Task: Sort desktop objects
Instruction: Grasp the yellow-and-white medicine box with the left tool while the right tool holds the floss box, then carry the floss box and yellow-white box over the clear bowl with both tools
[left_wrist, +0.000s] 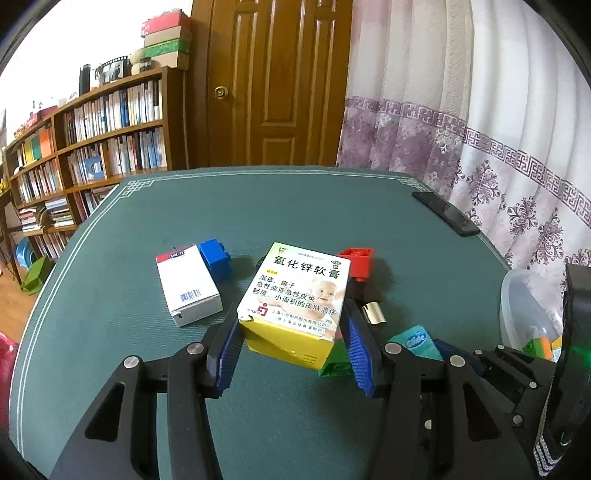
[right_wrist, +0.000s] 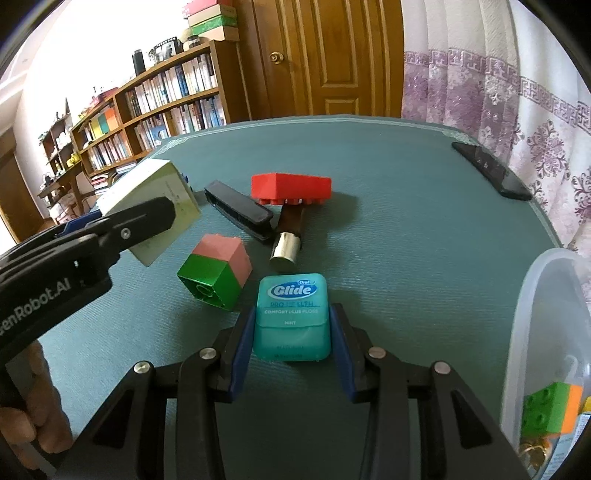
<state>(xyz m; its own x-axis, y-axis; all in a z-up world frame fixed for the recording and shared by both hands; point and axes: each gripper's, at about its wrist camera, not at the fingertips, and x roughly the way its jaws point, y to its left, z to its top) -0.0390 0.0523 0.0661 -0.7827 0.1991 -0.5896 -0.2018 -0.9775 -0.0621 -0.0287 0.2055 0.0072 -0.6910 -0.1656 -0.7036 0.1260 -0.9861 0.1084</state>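
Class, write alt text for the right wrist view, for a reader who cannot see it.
The right gripper holds a teal dental floss box between its blue fingers on a green table mat. Behind it lie a green and pink block, a red block and a black case. A clear tub stands at right; the left gripper lifts a medicine box.
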